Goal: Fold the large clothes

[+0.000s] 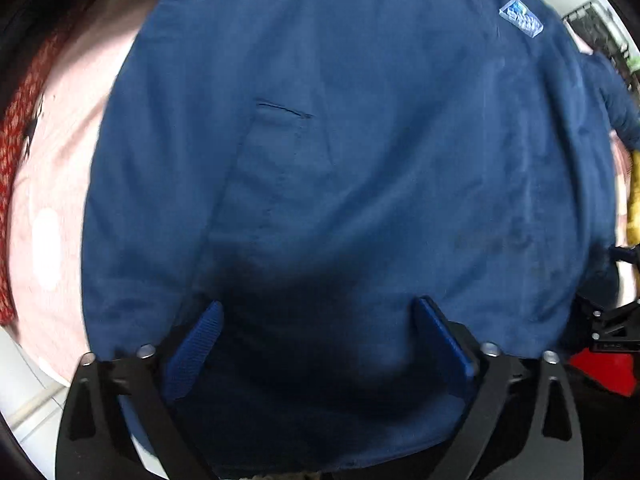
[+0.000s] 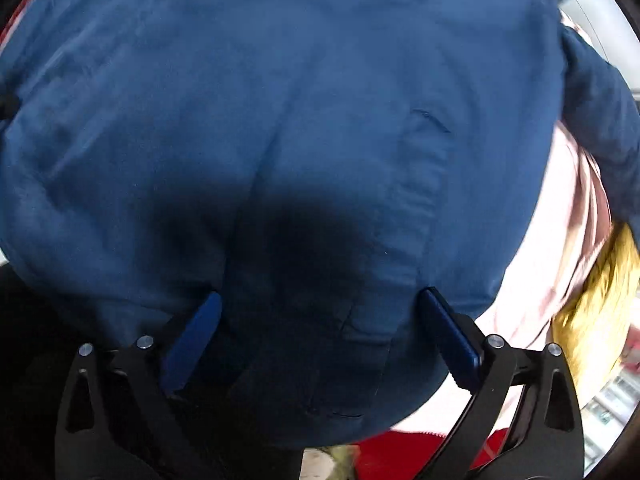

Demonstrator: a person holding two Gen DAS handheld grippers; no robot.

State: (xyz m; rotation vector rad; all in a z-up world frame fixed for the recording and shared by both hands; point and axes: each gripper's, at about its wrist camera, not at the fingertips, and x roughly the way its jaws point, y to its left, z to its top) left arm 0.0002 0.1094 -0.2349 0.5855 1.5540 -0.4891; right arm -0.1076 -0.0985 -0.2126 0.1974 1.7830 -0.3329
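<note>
A large dark blue garment (image 1: pixel 340 168) lies spread flat on a pink sheet (image 1: pixel 52 184) and fills most of both views. It has a slit pocket (image 1: pixel 284 110) and a light blue label (image 1: pixel 520 16) near its far right. My left gripper (image 1: pixel 318 306) hovers just above the cloth with both blue pads wide apart and nothing between them. In the right wrist view the same garment (image 2: pixel 280 100) lies under my right gripper (image 2: pixel 320 300), which is also wide open and empty. A sleeve (image 2: pixel 600 112) trails off at the right.
A red patterned cloth (image 1: pixel 16 136) lies along the left edge of the pink sheet. A yellow cloth (image 2: pixel 596 304) and a red item (image 2: pixel 400 446) lie at the right and the near side. The other gripper's black frame (image 1: pixel 608 320) shows at the right of the left wrist view.
</note>
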